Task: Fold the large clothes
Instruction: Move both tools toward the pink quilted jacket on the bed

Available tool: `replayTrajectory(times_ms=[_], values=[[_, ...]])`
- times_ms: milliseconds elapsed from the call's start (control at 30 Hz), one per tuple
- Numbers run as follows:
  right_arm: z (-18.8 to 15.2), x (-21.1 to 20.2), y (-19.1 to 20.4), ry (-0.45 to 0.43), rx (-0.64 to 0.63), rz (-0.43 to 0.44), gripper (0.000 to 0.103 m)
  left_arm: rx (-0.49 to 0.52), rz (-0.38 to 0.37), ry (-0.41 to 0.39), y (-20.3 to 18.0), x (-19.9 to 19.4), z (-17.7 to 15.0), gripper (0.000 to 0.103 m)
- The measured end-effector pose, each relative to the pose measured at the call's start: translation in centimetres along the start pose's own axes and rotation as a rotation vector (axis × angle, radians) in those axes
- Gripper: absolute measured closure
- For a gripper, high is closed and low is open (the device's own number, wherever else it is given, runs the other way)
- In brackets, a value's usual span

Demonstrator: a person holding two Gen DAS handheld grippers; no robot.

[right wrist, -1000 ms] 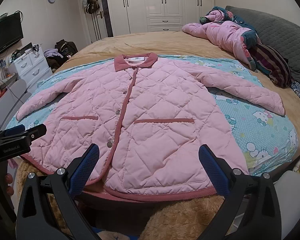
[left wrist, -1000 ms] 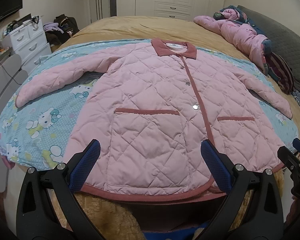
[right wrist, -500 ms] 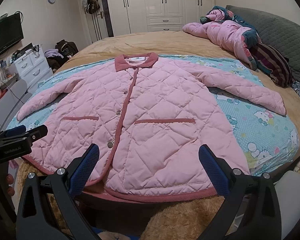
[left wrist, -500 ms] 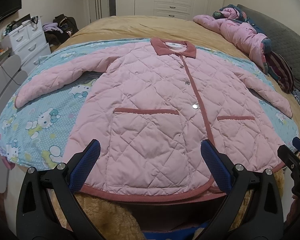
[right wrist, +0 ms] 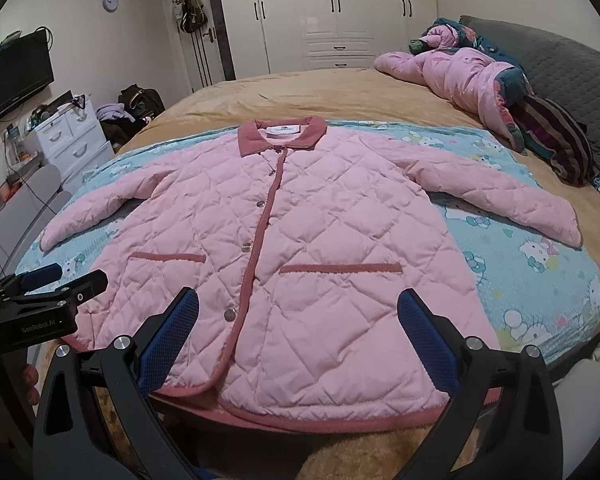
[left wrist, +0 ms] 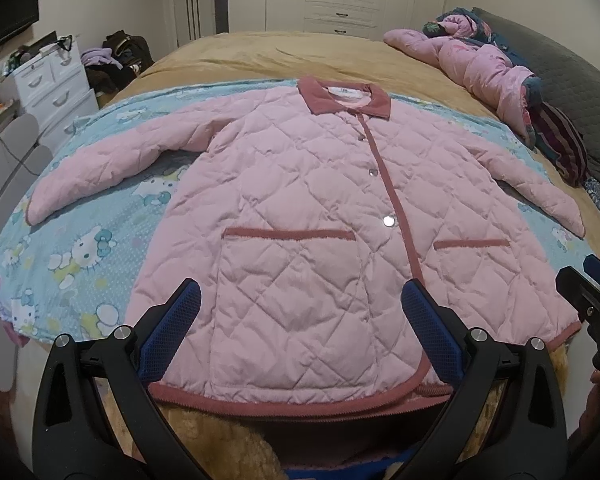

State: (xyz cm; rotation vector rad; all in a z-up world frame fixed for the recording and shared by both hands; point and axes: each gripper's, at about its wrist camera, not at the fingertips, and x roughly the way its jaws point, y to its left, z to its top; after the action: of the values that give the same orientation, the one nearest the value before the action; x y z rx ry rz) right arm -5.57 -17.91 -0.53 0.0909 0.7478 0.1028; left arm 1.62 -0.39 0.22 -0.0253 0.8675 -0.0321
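Both the left gripper (left wrist: 300, 312) and right gripper (right wrist: 298, 312) hover, jaws apart, above the jacket (left wrist: 312, 216) hem. Grasp a sleeve cuff first; fold inward.

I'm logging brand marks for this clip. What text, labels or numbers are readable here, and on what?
"GenRobot.AI", roughly as it reads, small: white print on the black body of the left tool, seen from the right wrist view.
Neck label inside the pink quilted jacket collar: print too small to read.
Wall clock: no numerals legible.
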Motion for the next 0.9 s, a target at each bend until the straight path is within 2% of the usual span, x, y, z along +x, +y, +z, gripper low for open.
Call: replayTrajectory(times_ms=[467, 900], values=[[3.4, 1.1, -0.5, -0.028, 0.018, 0.014, 0.004, -0.009, -0.024, -0.026, 0.2, 0.6, 3.6, 0.009], [8.1, 2.5, -1.3, -0.053, 0.044, 0.007, 0.004, -0.003, -0.04, -0.065, -0.9, 2.1, 9.3, 0.009]])
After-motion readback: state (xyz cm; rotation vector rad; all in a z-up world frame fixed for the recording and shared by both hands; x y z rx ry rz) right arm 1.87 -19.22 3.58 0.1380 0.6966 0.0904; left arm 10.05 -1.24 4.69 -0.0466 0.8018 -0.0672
